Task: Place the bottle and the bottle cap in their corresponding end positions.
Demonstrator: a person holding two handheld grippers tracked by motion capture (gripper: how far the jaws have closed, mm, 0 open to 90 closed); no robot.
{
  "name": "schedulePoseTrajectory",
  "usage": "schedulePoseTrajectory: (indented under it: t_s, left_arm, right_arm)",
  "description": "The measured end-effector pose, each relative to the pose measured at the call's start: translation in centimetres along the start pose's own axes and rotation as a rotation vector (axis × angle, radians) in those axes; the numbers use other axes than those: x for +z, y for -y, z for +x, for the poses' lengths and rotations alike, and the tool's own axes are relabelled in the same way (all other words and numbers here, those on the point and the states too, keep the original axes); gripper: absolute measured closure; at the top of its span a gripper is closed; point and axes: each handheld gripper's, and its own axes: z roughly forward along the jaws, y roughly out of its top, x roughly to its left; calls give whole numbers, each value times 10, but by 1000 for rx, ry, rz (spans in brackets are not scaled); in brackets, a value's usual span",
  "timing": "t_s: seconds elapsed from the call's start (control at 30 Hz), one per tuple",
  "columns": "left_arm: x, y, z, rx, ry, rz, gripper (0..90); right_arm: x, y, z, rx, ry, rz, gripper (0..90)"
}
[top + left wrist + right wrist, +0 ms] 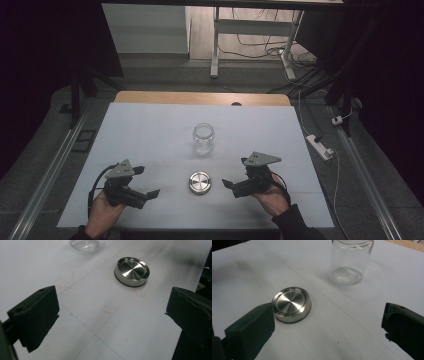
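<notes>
1. The worktop is a white sheet over a wooden board, ruled with faint grid lines; the left gripper view shows small red pen ticks on it, no readable writing.
2. The left tongs sit at about 8 o'clock from the worktop's middle, held low in the person's left hand; the jaws are spread wide with nothing between them.
3. The right tongs sit at about 4 o'clock, in the right hand, jaws likewise spread wide and empty.
4. A clear glass jar stands upright and uncapped near the centre, at 12 o'clock from the lid; it bears no label.
5. A brushed steel lid with a dark rim lies flat between the two tongs, at 6 o'clock from the jar and apart from it. It has no marking. In the right gripper view it lies just beside one jaw.
</notes>
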Motion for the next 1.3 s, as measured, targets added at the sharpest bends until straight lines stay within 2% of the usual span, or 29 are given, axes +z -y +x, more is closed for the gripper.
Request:
schedulePoseTrajectory:
  t_s: [0.43, 0.87, 1.3]
  left_arm:
    - [-18, 16, 4, -36, -33, -3, 0]
    - [-37, 35, 5, -74, -71, -1, 0]
    - [-48, 54, 6, -105, -111, 11, 0]
  right_arm:
    - [-24, 19, -7, 32, 57, 10, 0]
    - [-52, 45, -13, 73, 121, 26, 0]
    - [-75, 69, -18, 115, 181, 48, 0]
